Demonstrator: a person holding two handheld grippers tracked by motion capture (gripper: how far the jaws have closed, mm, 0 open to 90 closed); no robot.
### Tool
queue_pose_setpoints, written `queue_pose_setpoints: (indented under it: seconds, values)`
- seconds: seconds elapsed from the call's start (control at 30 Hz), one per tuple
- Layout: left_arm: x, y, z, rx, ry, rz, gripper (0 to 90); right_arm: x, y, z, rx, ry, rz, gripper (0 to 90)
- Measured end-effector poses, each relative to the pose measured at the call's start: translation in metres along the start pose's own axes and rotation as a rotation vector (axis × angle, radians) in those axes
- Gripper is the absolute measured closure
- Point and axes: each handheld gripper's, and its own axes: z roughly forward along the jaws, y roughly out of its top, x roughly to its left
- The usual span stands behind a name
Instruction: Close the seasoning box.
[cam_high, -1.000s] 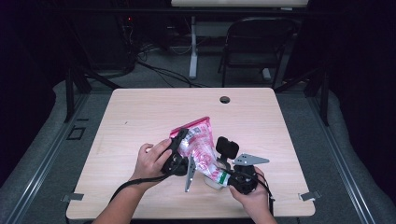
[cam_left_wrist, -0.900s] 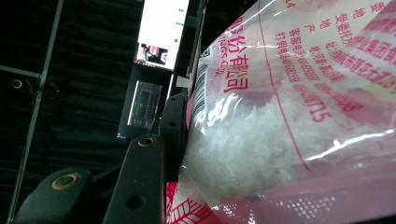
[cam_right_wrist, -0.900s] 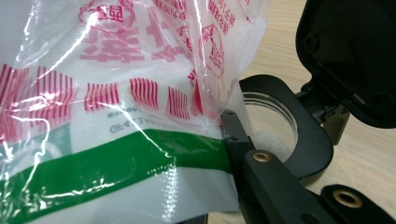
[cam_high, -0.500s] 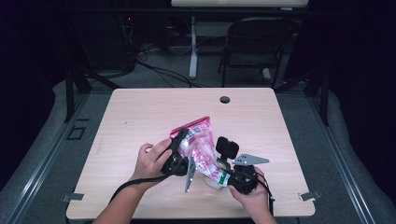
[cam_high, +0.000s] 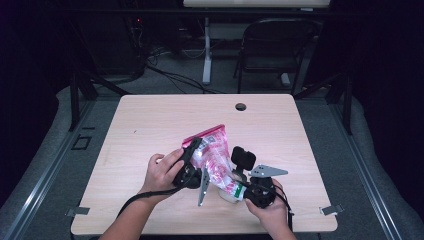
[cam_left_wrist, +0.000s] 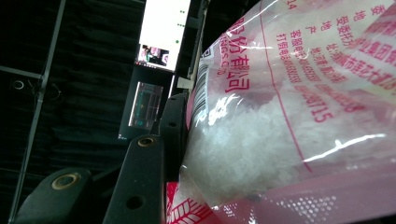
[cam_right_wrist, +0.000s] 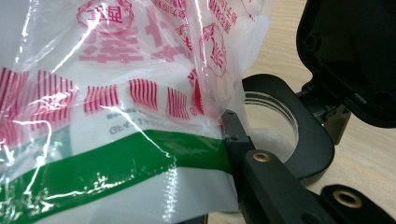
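Near the counter's (cam_high: 150, 125) front edge, a clear bag of white grains (cam_high: 216, 159) with pink print is held tilted between both claws. Its long axis runs from the upper, far end down toward the front right. The left claw (cam_high: 194, 152) is clamped on the upper part. The right claw (cam_high: 239, 191) is clenched on the lower corner, just above an open-lidded jar (cam_right_wrist: 273, 122), probably the pouring target.

Table (cam_high: 150, 120): we see it evenly lit from above, surroundings dark.
Bag (cam_right_wrist: 116, 93): glare streaks; close-ups perhaps slightly soft.
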Motion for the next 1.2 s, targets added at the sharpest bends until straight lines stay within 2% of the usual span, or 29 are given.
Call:
queue_pose_setpoints:
  seconds: [0.87, 1.0, 1.2]
  values:
    - [0.0002, 0.0006, -0.0006, -0.006, 0.004, 0.001, 66.1, -0.0008, 0.0001, -0.0004, 0.011, 0.013, -0.002, 90.0]
    - [0.0, 0.0008, -0.0007, -0.009, 0.004, -0.002, 66.1, -0.0019, 0.0006, -0.0014, 0.03, 0.036, -0.009, 90.0]
    - [0.0005, 0.0012, -0.0009, -0.011, 0.007, 0.005, 66.2, -0.0016, 0.0005, -0.0014, 0.034, 0.029, -0.007, 90.0]
